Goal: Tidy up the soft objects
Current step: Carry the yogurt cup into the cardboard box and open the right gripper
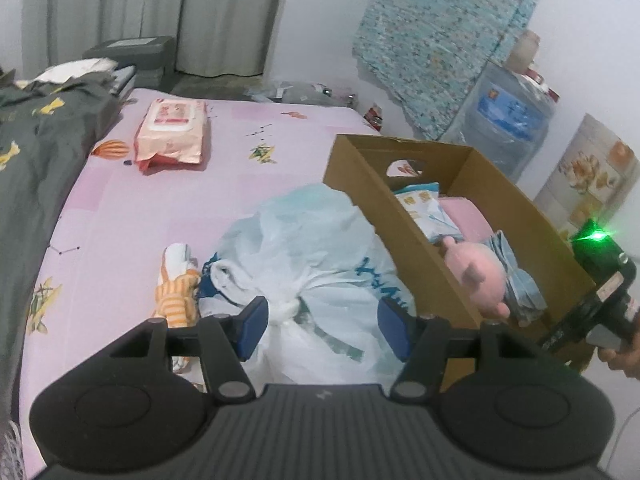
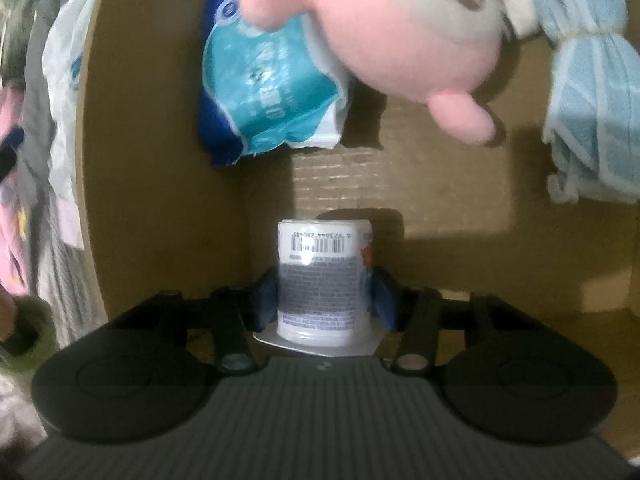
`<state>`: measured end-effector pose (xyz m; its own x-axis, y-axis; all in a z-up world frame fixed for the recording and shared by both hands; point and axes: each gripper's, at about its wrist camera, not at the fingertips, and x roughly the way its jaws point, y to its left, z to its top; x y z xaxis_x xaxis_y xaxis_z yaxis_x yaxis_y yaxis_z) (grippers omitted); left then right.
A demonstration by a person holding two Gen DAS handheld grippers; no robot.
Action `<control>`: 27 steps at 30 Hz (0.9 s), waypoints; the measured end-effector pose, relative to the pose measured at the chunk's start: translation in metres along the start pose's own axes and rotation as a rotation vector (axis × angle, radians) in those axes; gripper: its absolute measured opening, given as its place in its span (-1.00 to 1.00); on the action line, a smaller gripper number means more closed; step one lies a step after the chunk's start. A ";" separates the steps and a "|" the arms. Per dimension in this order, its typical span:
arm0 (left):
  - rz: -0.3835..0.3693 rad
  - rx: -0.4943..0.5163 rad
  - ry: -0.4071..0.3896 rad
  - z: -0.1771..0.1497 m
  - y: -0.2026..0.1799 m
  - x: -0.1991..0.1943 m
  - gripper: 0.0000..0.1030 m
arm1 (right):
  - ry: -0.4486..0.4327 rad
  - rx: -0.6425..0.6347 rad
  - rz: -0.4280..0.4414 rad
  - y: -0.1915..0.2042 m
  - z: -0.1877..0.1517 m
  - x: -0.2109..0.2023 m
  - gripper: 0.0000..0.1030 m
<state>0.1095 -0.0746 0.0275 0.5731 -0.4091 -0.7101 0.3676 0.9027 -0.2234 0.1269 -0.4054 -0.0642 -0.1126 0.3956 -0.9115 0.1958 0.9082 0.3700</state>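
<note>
My right gripper (image 2: 324,298) is shut on a small white tissue pack (image 2: 324,276) with a barcode, held inside the cardboard box (image 2: 160,200) above its floor. In the box lie a pink plush toy (image 2: 404,36), a blue-white tissue pack (image 2: 272,92) and a light blue cloth (image 2: 592,92). My left gripper (image 1: 322,328) is open, its fingers on either side of the knotted top of a white plastic bag (image 1: 304,248) on the pink bed. An orange striped soft toy (image 1: 178,284) lies left of the bag. The box (image 1: 400,216) stands right of the bag.
A pink wet-wipes pack (image 1: 172,136) lies farther back on the bed sheet (image 1: 132,216). A dark green blanket (image 1: 36,152) covers the left side. A water jug (image 1: 508,120) stands beyond the box. The right gripper's body (image 1: 596,292) is at the box's right wall.
</note>
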 end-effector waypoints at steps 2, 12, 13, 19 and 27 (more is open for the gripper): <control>-0.003 -0.013 0.002 -0.001 0.004 0.001 0.20 | -0.014 0.128 0.107 -0.019 -0.001 -0.006 -0.08; -0.017 -0.021 0.014 -0.004 0.003 0.006 0.20 | -0.102 0.452 0.355 -0.072 -0.006 -0.033 0.05; -0.015 -0.018 0.013 -0.005 0.002 0.006 0.20 | -0.130 0.447 0.349 -0.072 -0.006 -0.040 0.05; -0.005 -0.009 0.012 -0.005 -0.001 0.007 0.20 | -0.177 0.088 0.206 -0.034 -0.008 -0.082 0.65; -0.004 -0.013 0.011 -0.006 -0.003 0.006 0.20 | -0.023 -0.405 -0.010 0.034 -0.004 -0.083 0.76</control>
<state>0.1068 -0.0788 0.0201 0.5630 -0.4116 -0.7167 0.3603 0.9027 -0.2354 0.1395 -0.4069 0.0251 -0.0899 0.3878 -0.9173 -0.2057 0.8940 0.3981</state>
